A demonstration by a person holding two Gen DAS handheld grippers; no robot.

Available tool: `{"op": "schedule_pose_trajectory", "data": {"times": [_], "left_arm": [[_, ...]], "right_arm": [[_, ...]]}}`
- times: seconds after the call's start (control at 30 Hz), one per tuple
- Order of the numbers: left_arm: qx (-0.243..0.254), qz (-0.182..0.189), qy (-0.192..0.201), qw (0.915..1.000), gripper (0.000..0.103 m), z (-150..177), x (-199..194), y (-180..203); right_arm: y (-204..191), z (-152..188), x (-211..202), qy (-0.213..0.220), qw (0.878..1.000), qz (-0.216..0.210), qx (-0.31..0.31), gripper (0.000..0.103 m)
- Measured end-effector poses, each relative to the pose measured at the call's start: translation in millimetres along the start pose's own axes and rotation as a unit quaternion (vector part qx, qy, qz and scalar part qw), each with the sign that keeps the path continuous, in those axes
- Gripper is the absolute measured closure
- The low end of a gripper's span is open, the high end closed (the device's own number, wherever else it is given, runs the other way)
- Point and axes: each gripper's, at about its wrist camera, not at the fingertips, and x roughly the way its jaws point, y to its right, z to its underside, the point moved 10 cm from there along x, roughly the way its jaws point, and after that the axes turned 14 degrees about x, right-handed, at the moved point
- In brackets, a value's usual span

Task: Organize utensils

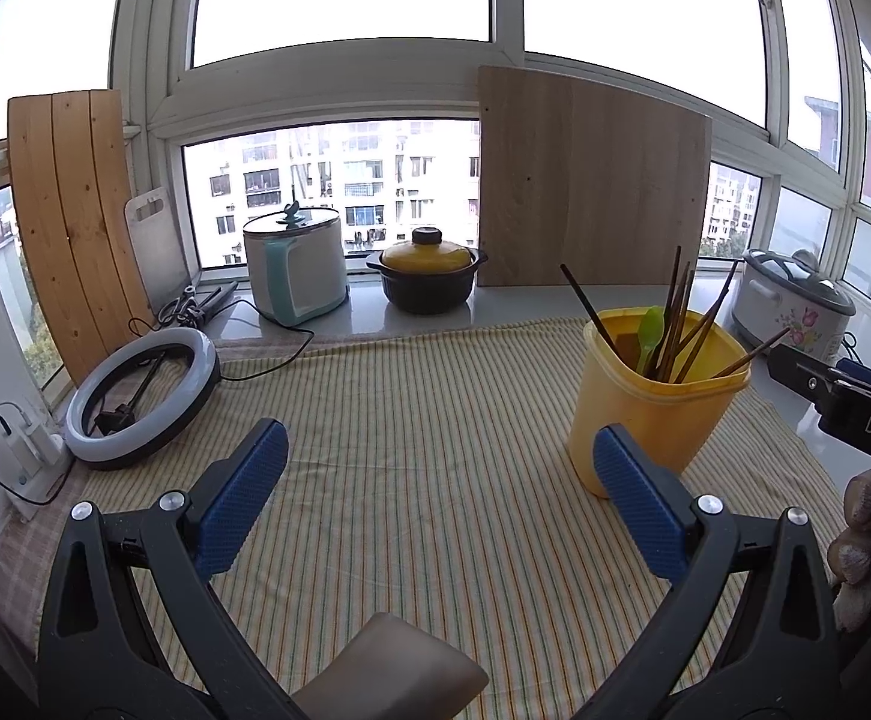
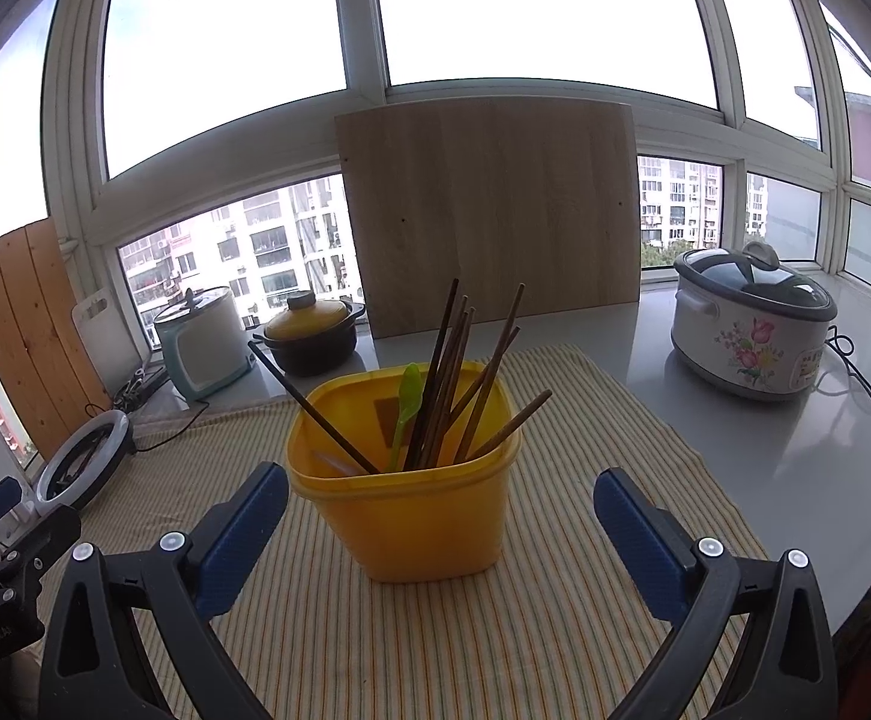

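My left gripper [image 1: 438,468] hangs over the striped cloth [image 1: 411,408] with its blue fingers [image 1: 243,495] spread wide apart and nothing between them. My right gripper [image 2: 441,531] is just as wide, its fingers [image 2: 243,543] apart, one on each side of the yellow tub [image 2: 411,510] but not touching it.

The yellow tub stands upright on the striped cloth, which covers the bench [image 2: 765,438]. In the tub stands a bunch of dark wooden chopsticks [image 2: 447,384], fanned out and leaning against the rim, one black one slanting far toward the left. Among the chopsticks sits a green plastic spoon [image 2: 405,414], bowl end up.

Behind the tub, a pale wooden board [image 2: 489,210] leans against the window. Left of the tub, along the sill, sit a black clay pot with a yellow lid [image 2: 315,330] and a white and teal cooker [image 2: 204,342]. Further left of the tub a ring light [image 1: 144,396] lies flat at the cloth's edge. Right of the tub, well apart, stands a flowered slow cooker [image 2: 750,327].
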Motion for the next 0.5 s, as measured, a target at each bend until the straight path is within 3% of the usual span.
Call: {"op": "schedule_pose_trajectory", "data": {"times": [0.5], "left_arm": [[0.004, -0.003, 0.0, 1.0, 0.0, 0.8, 1.8, 0.6]], "right_arm": [[3.6, 1.3, 3.8, -0.008, 1.0, 0.0, 0.004, 0.0]]}}
